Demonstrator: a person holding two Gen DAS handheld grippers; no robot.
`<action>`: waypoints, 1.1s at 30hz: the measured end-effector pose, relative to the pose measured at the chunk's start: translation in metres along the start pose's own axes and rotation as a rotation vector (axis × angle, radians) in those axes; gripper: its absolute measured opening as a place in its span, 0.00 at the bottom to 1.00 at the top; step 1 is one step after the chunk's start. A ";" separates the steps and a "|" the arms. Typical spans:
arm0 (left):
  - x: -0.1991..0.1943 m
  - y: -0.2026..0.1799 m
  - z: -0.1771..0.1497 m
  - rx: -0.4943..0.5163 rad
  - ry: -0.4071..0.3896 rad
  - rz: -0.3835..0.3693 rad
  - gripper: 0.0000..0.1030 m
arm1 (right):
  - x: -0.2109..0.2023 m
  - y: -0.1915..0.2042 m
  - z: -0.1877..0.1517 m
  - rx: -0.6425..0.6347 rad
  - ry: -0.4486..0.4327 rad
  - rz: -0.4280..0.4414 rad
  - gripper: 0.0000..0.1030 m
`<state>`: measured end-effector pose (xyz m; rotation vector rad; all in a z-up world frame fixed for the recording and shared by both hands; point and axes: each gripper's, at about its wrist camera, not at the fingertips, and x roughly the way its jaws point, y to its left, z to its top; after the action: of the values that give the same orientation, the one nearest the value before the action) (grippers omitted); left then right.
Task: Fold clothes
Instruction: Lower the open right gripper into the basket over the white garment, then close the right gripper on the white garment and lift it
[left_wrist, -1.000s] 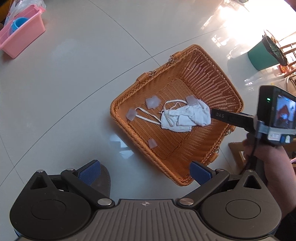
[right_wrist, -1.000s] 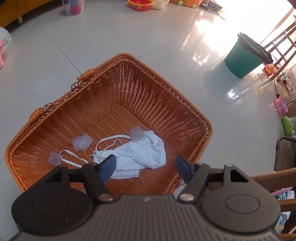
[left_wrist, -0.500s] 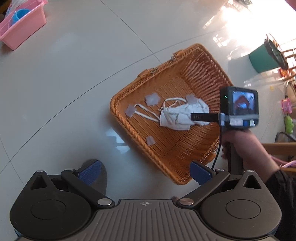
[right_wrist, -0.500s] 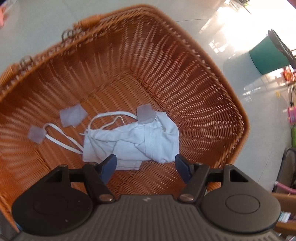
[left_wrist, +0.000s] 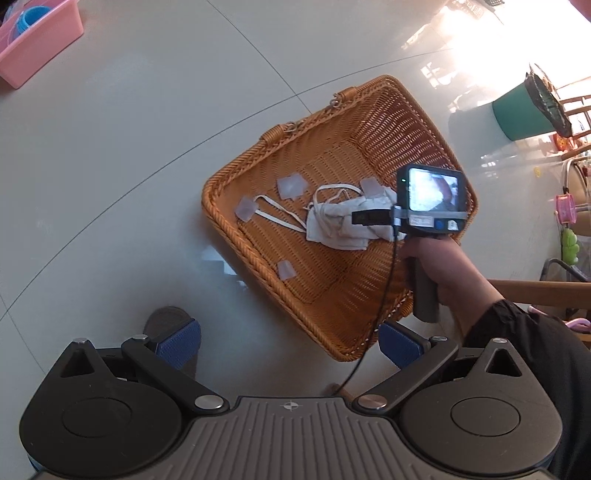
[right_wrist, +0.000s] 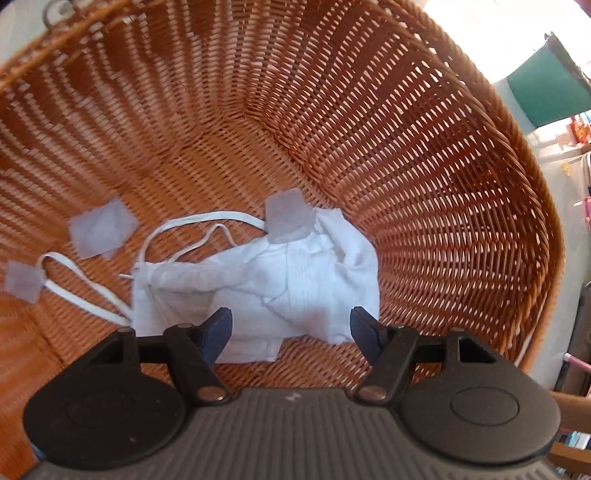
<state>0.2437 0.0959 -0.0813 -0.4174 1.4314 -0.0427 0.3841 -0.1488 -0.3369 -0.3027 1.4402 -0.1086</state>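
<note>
On pale glossy floor tiles (left_wrist: 129, 155) — wicker basket (left_wrist: 388, 122), green bin (left_wrist: 524, 114).

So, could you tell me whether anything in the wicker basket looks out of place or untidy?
Yes: the white cloth garment lies crumpled on the floor of the orange wicker basket, its white straps trailing loose. Four translucent square patches on the weave also look odd.

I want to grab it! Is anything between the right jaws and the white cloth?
Nothing. In the right wrist view the open right gripper hangs just over the cloth inside the basket.
</note>
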 end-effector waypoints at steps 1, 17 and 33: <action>0.000 0.000 0.000 -0.002 0.001 -0.002 1.00 | 0.004 0.000 0.001 0.000 0.003 -0.011 0.68; -0.006 0.001 -0.005 -0.066 -0.001 -0.054 1.00 | 0.054 0.018 -0.001 -0.017 0.107 -0.035 0.66; -0.009 0.008 -0.003 -0.047 0.002 -0.014 1.00 | 0.052 0.011 0.004 0.040 0.118 0.039 0.11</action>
<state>0.2376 0.1046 -0.0754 -0.4660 1.4332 -0.0207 0.3937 -0.1509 -0.3888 -0.2381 1.5583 -0.1250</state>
